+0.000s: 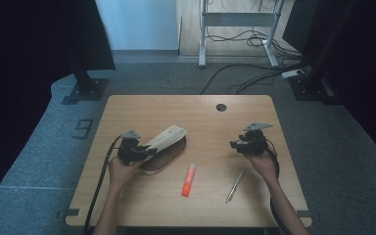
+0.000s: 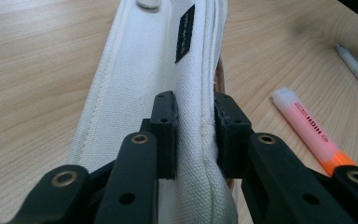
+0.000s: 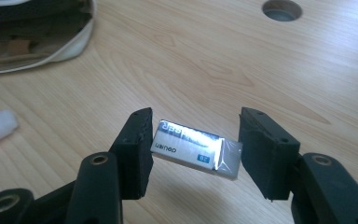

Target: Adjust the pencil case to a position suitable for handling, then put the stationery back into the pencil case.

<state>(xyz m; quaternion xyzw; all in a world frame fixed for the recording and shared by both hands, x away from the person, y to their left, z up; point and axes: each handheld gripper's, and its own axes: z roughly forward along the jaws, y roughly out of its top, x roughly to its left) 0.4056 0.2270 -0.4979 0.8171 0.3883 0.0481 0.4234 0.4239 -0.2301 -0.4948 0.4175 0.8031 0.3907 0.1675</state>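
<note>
A white fabric pencil case (image 1: 165, 142) lies open on the wooden table, its dark inside showing in the right gripper view (image 3: 32, 37). My left gripper (image 1: 146, 151) is shut on the case's upper flap (image 2: 158, 70), one jaw on each side of the zip seam (image 2: 196, 100). At the table's right, my right gripper (image 1: 236, 145) (image 3: 196, 112) holds a small white eraser (image 3: 189, 147) in a blue-and-silver sleeve crosswise between its jaws, above the tabletop.
An orange highlighter (image 1: 189, 179) (image 2: 307, 128) lies in front of the case, with a silver pen (image 1: 235, 186) (image 2: 356, 70) to its right. A round cable hole (image 1: 221, 107) (image 3: 282, 9) sits near the table's far edge. Stands and cables occupy the floor beyond.
</note>
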